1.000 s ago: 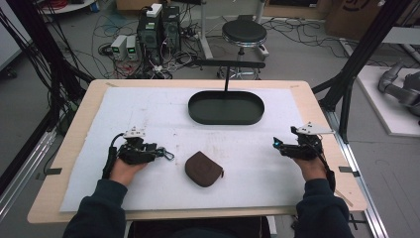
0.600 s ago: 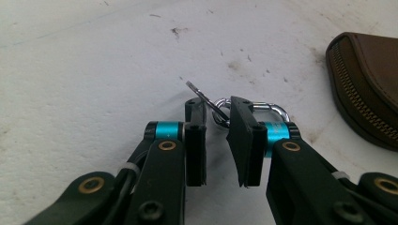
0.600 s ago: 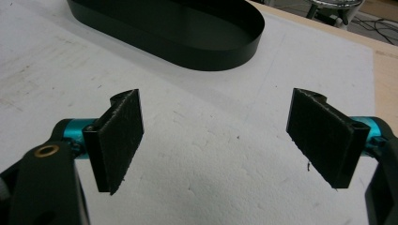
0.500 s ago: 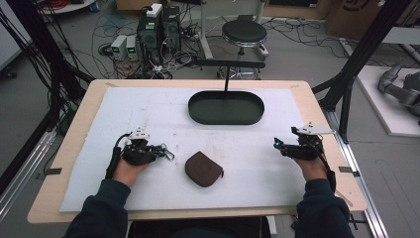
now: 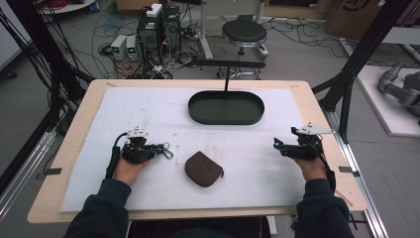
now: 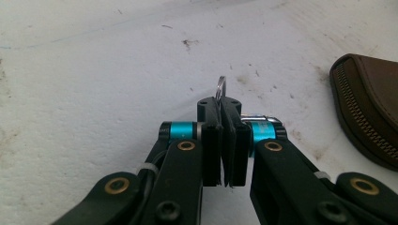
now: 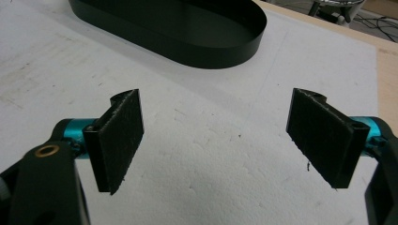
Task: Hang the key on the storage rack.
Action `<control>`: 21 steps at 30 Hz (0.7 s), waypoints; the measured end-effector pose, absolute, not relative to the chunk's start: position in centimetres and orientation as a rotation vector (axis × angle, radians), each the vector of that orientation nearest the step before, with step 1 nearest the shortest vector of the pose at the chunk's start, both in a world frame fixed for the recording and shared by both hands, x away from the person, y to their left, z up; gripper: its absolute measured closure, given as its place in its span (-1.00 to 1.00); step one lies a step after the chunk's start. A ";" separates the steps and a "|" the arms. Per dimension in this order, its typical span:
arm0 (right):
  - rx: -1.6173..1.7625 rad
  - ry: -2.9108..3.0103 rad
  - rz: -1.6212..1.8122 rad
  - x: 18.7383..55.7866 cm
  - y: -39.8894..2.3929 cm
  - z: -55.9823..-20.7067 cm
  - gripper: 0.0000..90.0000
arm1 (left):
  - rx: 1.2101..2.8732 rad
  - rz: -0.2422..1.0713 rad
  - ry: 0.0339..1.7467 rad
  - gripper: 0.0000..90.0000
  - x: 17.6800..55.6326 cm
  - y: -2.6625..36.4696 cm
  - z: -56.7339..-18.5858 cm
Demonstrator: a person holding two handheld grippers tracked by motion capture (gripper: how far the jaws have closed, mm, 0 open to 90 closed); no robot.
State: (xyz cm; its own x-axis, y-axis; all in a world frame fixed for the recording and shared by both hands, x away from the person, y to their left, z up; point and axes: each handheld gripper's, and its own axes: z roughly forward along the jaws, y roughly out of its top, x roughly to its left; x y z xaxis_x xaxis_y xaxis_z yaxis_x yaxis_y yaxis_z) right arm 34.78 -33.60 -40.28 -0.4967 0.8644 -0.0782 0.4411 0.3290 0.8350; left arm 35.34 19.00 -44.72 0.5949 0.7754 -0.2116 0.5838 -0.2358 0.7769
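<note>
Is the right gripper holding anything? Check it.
No, the right gripper is wide open, with bare white mat between its pads.

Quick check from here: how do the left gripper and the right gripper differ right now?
The left gripper has just closed, pads pinched on a key ring; the right gripper stands wide open with nothing between its pads. The left gripper sits close beside the brown zip pouch; the right gripper is well off toward the table's right edge, apart from it. Both rest low over the white mat, pointing inward.
</note>
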 end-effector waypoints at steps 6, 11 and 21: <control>1.141 2.075 1.066 34.8 -33.6 -40.3 -0.57 | 1.935 0.284 1.060 0.93 35.4 18.8 -44.8; 1.143 2.079 1.067 34.7 -33.6 -40.3 -0.57 | 1.933 0.299 1.062 0.92 35.6 18.6 -44.9; 1.147 2.082 1.068 34.7 -33.6 -40.2 -0.57 | 1.920 0.321 0.987 0.96 35.4 17.8 -43.9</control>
